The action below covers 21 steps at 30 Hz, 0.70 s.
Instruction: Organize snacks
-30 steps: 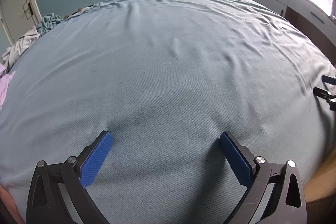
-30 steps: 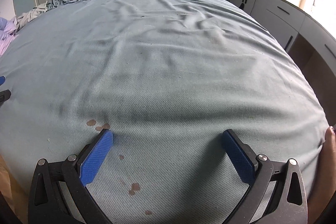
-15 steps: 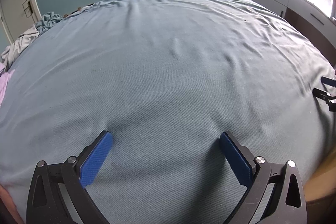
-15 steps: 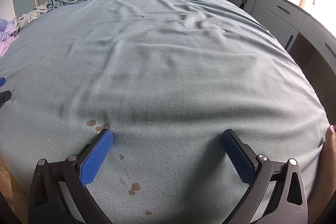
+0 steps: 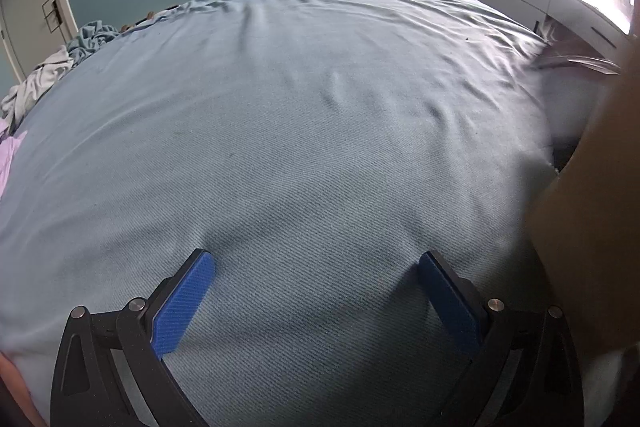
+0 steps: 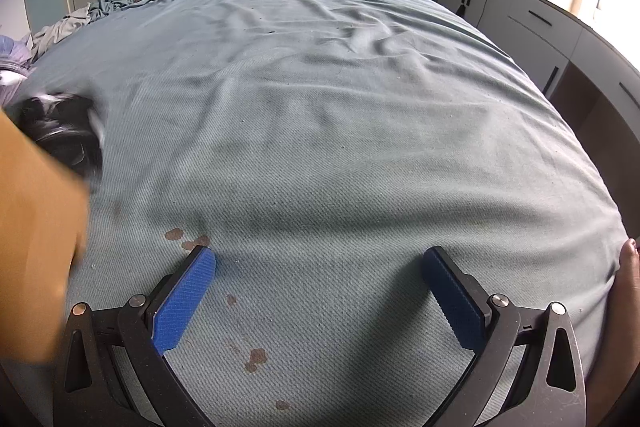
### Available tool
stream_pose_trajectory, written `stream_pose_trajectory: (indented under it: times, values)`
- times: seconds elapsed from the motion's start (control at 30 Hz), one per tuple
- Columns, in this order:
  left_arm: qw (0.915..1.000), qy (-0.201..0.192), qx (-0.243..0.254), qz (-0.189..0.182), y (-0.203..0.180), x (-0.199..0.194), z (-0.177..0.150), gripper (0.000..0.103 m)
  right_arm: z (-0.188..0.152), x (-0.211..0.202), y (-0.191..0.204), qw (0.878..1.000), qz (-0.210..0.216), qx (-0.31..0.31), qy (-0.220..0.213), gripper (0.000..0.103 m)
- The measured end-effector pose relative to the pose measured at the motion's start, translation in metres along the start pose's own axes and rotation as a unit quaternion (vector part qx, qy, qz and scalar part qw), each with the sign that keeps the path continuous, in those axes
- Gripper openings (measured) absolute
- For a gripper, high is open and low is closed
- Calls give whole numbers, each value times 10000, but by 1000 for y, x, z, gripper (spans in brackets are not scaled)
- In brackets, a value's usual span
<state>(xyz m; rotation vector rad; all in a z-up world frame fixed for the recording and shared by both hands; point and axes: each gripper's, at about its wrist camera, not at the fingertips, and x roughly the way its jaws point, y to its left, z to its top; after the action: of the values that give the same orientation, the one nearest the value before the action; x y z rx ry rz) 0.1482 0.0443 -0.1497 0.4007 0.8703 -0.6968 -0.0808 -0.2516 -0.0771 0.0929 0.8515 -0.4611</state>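
My left gripper (image 5: 316, 261) is open and hovers low over a grey-blue bedsheet (image 5: 304, 115), with nothing between its blue pads. My right gripper (image 6: 319, 255) is open too, over the same sheet (image 6: 340, 131), and holds nothing. A blurred brown shape (image 5: 592, 219), perhaps cardboard, fills the right edge of the left wrist view. The same brown shape (image 6: 36, 235) covers the left edge of the right wrist view. Dark shiny packets (image 6: 60, 131) lie blurred just beyond it. Something pale and crinkled (image 5: 572, 61) shows behind it in the left wrist view. I cannot make out any snack clearly.
Crumpled clothes (image 5: 48, 75) lie at the bed's far left corner. White cabinets (image 6: 560, 31) run along the right wall under a bright window. Brown stains (image 6: 188, 239) mark the sheet near the right gripper. A hand (image 6: 628, 267) shows at the right edge.
A blurred brown shape with dark packets has come in between the two grippers and now hides each gripper from the other's view. Both grippers stay open and barely move.
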Motion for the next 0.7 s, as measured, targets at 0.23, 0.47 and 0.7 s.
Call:
stream_pose_trajectory:
  times: [0.23, 0.47, 0.7]
  values:
    - [10000, 0, 12, 25, -1, 0, 0, 103, -1, 0, 1, 10000, 19, 14, -16, 103]
    - [10000, 2, 10, 24, -1, 0, 0, 103, -1, 1, -2, 10000, 61, 54, -13, 103]
    - [10000, -3, -2, 4, 0, -1, 0, 103, -1, 1, -1, 10000, 39, 33, -10, 103]
